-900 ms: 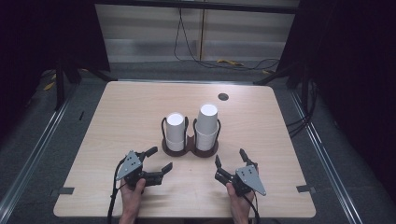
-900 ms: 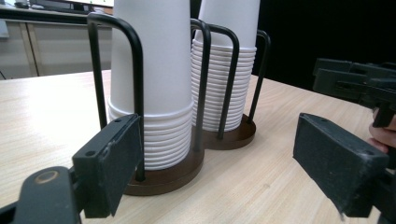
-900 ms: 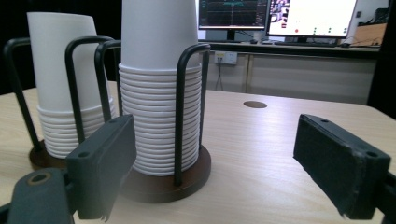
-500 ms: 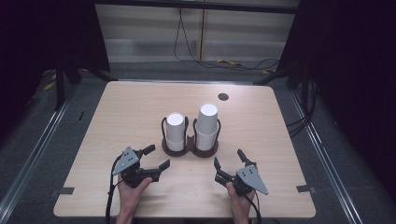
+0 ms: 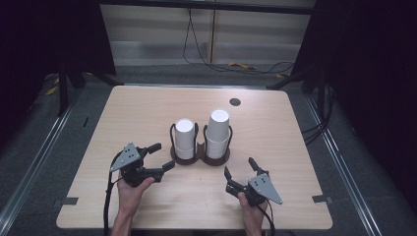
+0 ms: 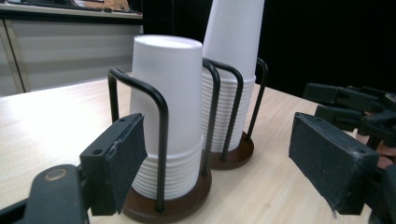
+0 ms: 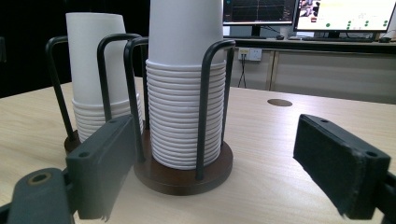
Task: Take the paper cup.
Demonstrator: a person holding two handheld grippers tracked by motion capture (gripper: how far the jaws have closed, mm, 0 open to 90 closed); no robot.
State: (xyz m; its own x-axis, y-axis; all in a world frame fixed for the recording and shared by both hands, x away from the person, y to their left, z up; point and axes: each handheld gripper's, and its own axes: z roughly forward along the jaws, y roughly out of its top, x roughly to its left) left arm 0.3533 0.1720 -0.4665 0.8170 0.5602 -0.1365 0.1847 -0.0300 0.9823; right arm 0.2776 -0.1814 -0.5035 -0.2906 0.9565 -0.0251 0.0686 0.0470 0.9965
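Cup stacks [image 5: 201, 137] just beyond both open claws, untouched.

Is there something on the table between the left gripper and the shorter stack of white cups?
No loose thing lies between the left gripper and the shorter cup stack; bare table separates them. Only the holder's black wire loops stand around the stack, so the open jaws would meet them first.
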